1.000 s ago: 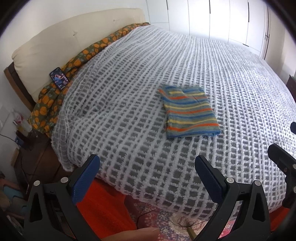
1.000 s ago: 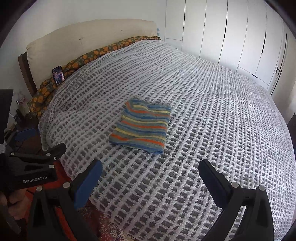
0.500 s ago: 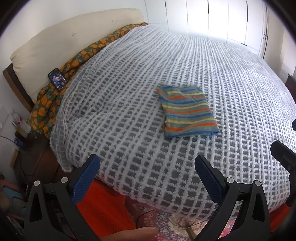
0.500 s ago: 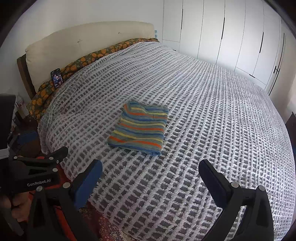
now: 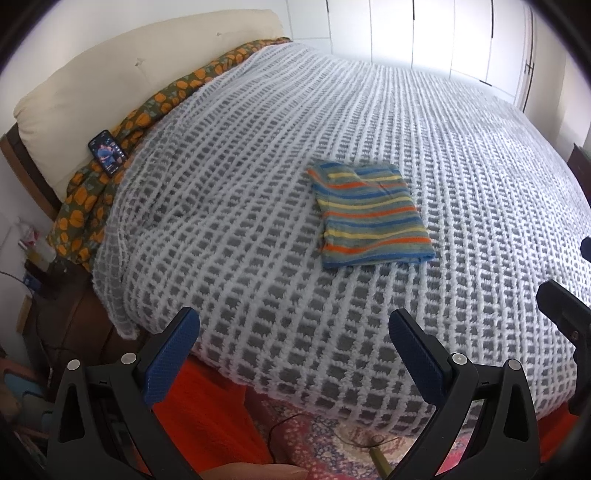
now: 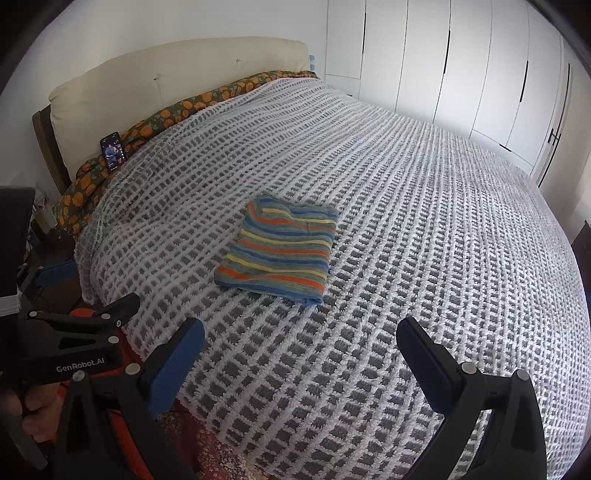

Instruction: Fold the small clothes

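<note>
Striped garment (image 5: 371,214) (image 6: 279,251), folded into a flat rectangle, lies on the grey-and-white waffle bedspread (image 5: 258,184) (image 6: 424,221), toward the near half of the bed and well apart from both tools. Its stripes (blue, orange, yellow, grey-green) run across its width; one folded edge faces the cameras.

Left gripper (image 5: 293,350): released, the blue-padded fingers (image 5: 171,354) spread wide, nothing between them; it hangs past the bed's near edge, above an orange cloth (image 5: 199,413) and a patterned rug (image 5: 325,439). In the right wrist view the same tool appears at lower left (image 6: 79,332), held in a hand (image 6: 35,410).

Right gripper (image 6: 299,358): likewise released and empty, its fingers (image 6: 173,365) over the near part of the bedspread, short of the garment. A dark part of it enters the left wrist view at far right (image 5: 565,317).

Background: cream headboard cushion (image 5: 110,88) (image 6: 166,81); a green cloth with orange print (image 5: 147,114) (image 6: 177,110) along the head of the bed; a phone (image 5: 108,152) (image 6: 113,150), screen lit, propped against the cushion; white wardrobe doors (image 5: 443,33) (image 6: 461,66) behind the bed.
</note>
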A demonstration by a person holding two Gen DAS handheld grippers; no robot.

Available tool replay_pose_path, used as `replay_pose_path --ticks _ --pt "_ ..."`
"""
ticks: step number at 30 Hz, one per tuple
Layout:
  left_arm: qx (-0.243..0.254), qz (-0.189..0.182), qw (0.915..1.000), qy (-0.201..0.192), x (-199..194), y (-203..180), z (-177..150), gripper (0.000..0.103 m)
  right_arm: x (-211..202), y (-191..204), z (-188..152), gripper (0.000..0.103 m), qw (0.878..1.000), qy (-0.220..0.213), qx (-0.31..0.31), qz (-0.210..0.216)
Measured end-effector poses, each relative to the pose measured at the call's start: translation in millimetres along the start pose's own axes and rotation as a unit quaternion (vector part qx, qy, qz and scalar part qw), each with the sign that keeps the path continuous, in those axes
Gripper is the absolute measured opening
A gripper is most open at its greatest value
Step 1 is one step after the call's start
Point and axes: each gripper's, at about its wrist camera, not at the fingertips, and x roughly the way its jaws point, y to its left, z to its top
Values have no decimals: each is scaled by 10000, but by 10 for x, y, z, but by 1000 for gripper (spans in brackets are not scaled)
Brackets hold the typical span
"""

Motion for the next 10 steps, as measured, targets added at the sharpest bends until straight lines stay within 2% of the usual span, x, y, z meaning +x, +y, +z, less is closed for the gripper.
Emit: replay_pose_path --ticks 10 --pt "-37 -37 9999 -135 -56 -28 -8 102 52 30 -17 103 10000 51 -30 57"
